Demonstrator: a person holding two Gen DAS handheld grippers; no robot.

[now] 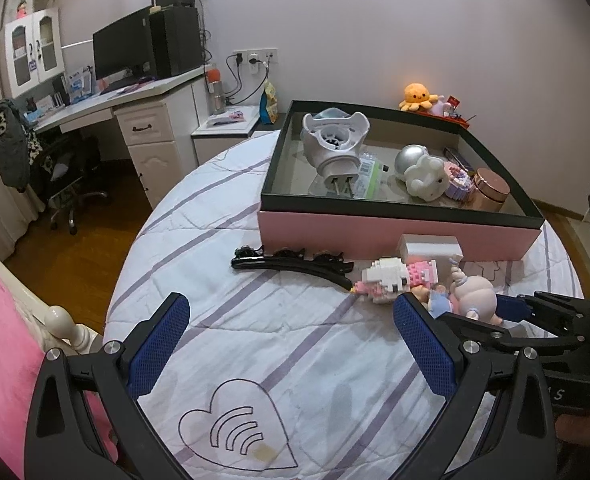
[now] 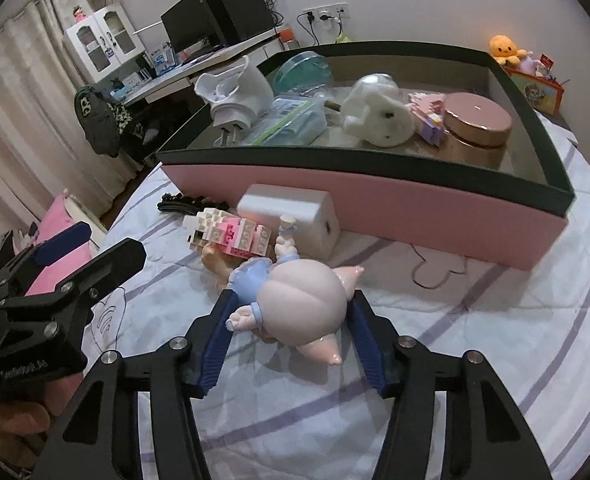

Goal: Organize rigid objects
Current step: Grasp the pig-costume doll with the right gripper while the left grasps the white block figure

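Blue-padded fingers of the right hand-held gripper sit on either side of a pale pink doll figurine with a blue collar, close against its round body, though whether they actually pinch it cannot be told. The figurine lies on a white bed cover with purple stripes, just in front of a shallow pink box with a dark green rim. Touching the figurine's far side is a pink and white brick-built toy, with a white rectangular case beside it against the box wall and a black hair clip further left. The left hand-held gripper hangs released over bare cover, jaws spread wide, grasping nothing.
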